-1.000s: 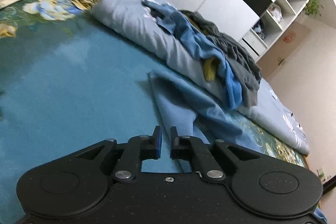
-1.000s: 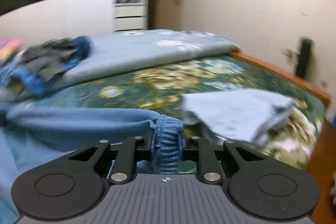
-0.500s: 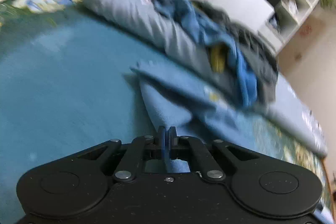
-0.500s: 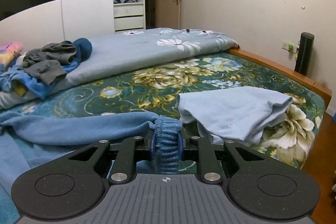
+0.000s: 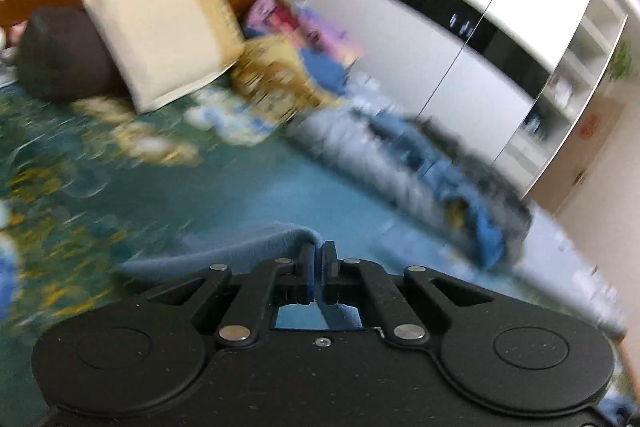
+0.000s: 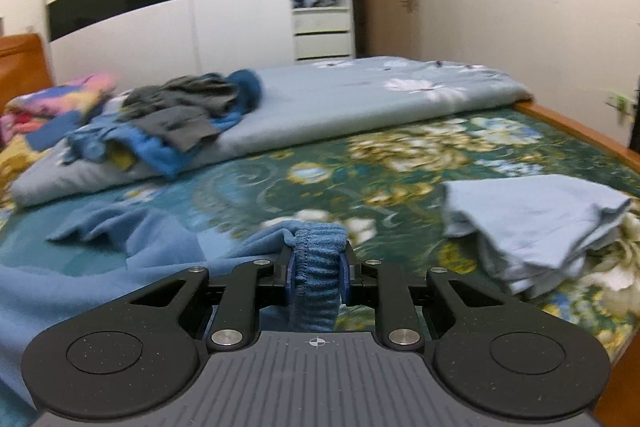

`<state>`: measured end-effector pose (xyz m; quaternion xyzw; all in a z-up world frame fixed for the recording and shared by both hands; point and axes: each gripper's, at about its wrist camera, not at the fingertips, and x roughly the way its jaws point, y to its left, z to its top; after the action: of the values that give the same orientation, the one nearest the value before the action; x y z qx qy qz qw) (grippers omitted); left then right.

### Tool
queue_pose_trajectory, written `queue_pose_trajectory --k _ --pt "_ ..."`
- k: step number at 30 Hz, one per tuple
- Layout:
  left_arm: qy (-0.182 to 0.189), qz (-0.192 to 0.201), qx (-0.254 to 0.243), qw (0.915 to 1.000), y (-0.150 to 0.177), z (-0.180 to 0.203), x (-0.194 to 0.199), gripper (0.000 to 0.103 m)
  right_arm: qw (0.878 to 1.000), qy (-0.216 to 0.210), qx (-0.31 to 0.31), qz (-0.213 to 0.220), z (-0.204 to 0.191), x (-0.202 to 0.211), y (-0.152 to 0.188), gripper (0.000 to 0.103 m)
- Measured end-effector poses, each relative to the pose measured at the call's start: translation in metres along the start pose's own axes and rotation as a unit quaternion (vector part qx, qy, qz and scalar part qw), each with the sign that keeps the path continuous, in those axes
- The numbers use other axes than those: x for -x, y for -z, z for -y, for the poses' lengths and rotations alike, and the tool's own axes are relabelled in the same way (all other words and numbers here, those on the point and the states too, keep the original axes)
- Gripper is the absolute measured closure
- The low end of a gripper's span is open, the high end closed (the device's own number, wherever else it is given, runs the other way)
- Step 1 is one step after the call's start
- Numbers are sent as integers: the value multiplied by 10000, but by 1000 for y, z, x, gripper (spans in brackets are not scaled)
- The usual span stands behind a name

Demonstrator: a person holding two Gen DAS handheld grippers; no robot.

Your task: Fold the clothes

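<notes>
Blue garment (image 6: 318, 279) pinched between both grippers' jaws.

Low wrist views, shared bed (image 6: 400, 155)

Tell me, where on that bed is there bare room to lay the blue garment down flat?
The floral bedspread is bare between the rolled grey quilt and the folded light-blue clothes. A plainer teal patch lies open ahead of the left gripper. It is crowded by the clothes heap on the quilt and by the pillows.
</notes>
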<state>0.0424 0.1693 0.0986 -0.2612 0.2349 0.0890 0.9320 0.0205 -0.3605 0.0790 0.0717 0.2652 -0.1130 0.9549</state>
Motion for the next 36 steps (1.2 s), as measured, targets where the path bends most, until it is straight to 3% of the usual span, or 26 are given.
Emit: queue_pose_trajectory --k 3,5,7,12,15,18,20,22,23,25,28,29,32,36 --pt "-189 -356 141 9991 15 -15 -11 102 9998 156 -9 -154 2 -6 7 85" --pt "-391 -515 -20 9979 18 -13 -22 102 9992 282 -127 -245 10 -11 8 85" --pt "-330 -497 -98 9982 15 -8 -28 102 9988 361 -167 -271 16 -14 8 85" --pt "276 -538 -399 9974 -4 37 -84 84 9980 486 -169 -371 21 -23 14 85" --pt "710 -990 -32 9925 -5 69 -143 84 9978 499 -162 -416 17 -28 16 85" --pt "1099 -1645 712 9776 5 93 -206 74 9979 476 -119 -431 16 -32 16 85" --pt "1077 -1898 864 9721 16 113 -238 74 9980 408 -181 -452 20 -33 16 85" --pt "1067 -1832 923 9729 23 131 -257 70 9981 348 -202 -476 23 -35 16 85" --pt "1040 -1776 1006 9734 26 136 -265 62 9981 319 -210 -488 24 -35 16 85" --pt "931 -1760 1223 9723 28 144 -281 59 9982 253 -185 -502 26 -38 15 85" --pt "839 -1738 1531 9692 29 153 -295 72 9985 127 -172 -512 28 -44 13 84" --pt "734 -1659 1551 9711 29 155 -296 99 9985 81 -179 -513 29 -47 13 84" --pt "422 -1105 1665 9789 15 156 -278 103 9986 -66 -213 -487 35 -52 11 84" --pt "863 -263 1712 9811 -12 147 -221 103 9991 -178 -266 -261 39 -44 8 84"
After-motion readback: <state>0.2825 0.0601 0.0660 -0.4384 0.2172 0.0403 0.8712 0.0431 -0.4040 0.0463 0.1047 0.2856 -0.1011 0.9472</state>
